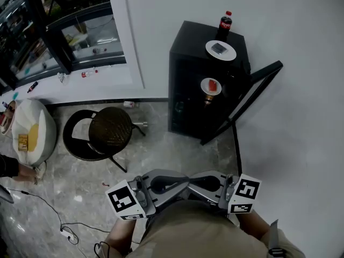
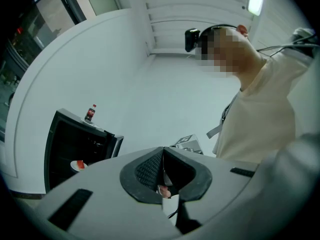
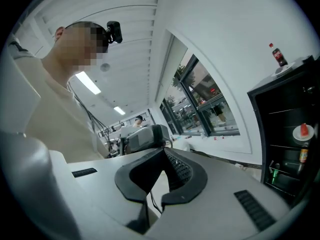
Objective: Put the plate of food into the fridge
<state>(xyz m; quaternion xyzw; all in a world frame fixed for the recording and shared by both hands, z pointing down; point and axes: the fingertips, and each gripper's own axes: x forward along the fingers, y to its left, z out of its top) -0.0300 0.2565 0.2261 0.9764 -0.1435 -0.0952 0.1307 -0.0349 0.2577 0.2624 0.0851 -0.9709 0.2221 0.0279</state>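
Observation:
A black mini fridge (image 1: pixel 185 85) stands against the wall with its door (image 1: pixel 252 93) swung open to the right. A white plate of red food (image 1: pixel 211 86) rests on a shelf inside; it also shows in the left gripper view as plate (image 2: pixel 78 165) and in the right gripper view as plate (image 3: pixel 303 132). On the fridge top sit a second plate (image 1: pixel 221 50) with a dark item and a cola bottle (image 1: pixel 225 23). My left gripper (image 1: pixel 164 185) and right gripper (image 1: pixel 207 183) are shut and empty, held close to the body and pointing at each other, far from the fridge.
A round black stool (image 1: pixel 107 128) stands on the tiled floor left of the fridge. A white bag (image 1: pixel 29 130) lies further left, and cables (image 1: pixel 59 224) trail over the floor. A small bottle (image 1: pixel 208 98) stands in the fridge below the plate.

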